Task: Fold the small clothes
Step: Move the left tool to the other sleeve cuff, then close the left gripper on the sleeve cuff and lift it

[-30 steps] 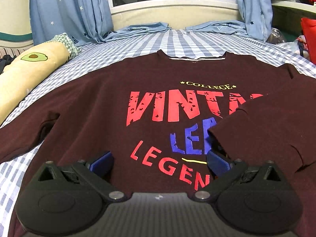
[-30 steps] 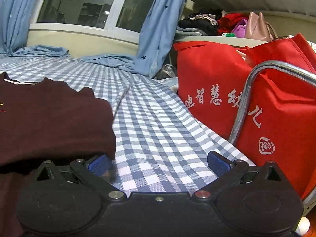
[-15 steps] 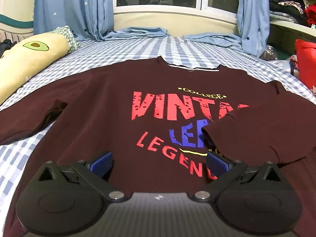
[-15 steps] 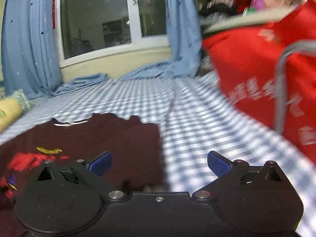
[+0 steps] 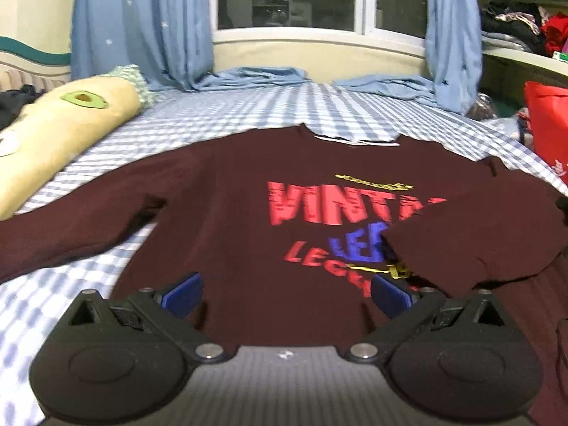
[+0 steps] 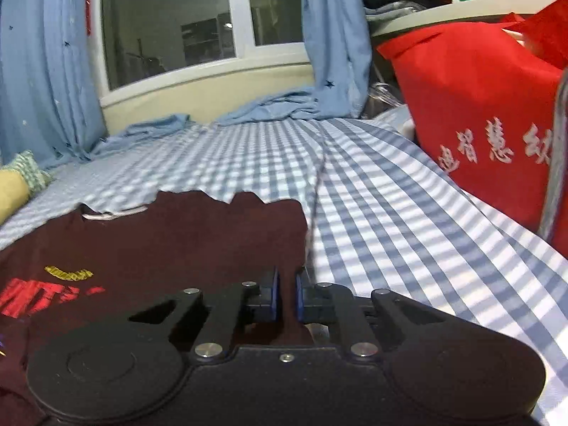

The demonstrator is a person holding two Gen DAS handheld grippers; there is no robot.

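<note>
A dark maroon sweatshirt (image 5: pixel 230 213) with red, blue and yellow lettering lies flat on the checked bed. Its right sleeve (image 5: pixel 479 234) is folded in over the print; its left sleeve (image 5: pixel 64 234) lies spread out to the left. My left gripper (image 5: pixel 284 293) is open and empty, hovering over the lower hem. In the right wrist view the sweatshirt (image 6: pixel 177 248) fills the left half. My right gripper (image 6: pixel 285 298) has its jaws nearly together at the garment's folded right edge, with maroon cloth between the pads.
A yellow avocado bolster pillow (image 5: pixel 60 135) lies along the left side. A red fabric bag (image 6: pixel 472 113) and a metal rail (image 6: pixel 557 156) stand at the bed's right edge. Blue curtains (image 5: pixel 142 25) and a window are at the far end.
My right gripper went from wide open to nearly shut at the sweatshirt's folded right edge and swung left. My left gripper rose and drew back a little, staying open.
</note>
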